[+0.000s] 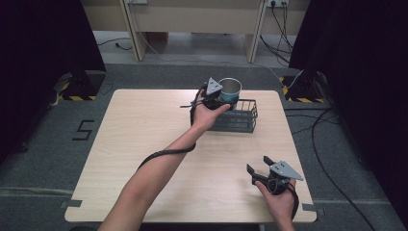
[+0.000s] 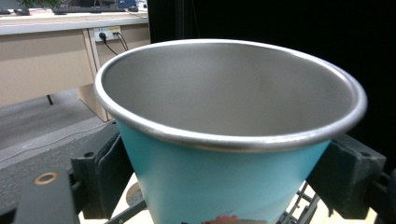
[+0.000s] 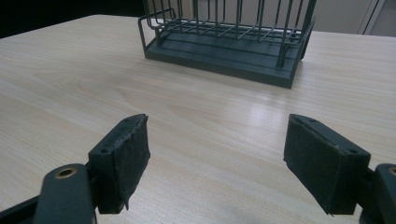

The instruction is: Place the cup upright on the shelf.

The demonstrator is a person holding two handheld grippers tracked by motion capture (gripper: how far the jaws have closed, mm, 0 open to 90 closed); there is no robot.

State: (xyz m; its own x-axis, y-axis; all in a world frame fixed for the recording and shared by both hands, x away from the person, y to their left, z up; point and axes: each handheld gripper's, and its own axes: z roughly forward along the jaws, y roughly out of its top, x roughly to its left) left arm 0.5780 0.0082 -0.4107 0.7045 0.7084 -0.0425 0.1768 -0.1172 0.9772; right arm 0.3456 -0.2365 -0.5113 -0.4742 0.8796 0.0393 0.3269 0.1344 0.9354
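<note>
Grey carpet floor, dark curtains either side, pale wood-grain worktop (image 1: 144,144) in the middle. High view: we see the left tool (image 1: 217,97) at the far edge of the worktop, clamped on a teal cup with a bare steel rim and inside (image 1: 230,89). Cup sits upright, held over the left end of a dark wire rack with a flat base (image 1: 240,118); whether it touches the rack we cannot tell. Right tool (image 1: 257,164) is near the front right corner, well apart from the rack, jaws spread, nothing between them.

Left gripper view: left tool (image 2: 224,168) has both black pads pressed on the cup's (image 2: 224,182) teal wall, one each side, below the rolled steel rim. Cup inside looks empty. Rack wires (image 2: 299,207) show just under it.

Right gripper view: right tool (image 3: 217,163) jaws wide apart over bare worktop (image 3: 70,93). Rack (image 3: 224,42) lies ahead, standing on the worktop.
</note>
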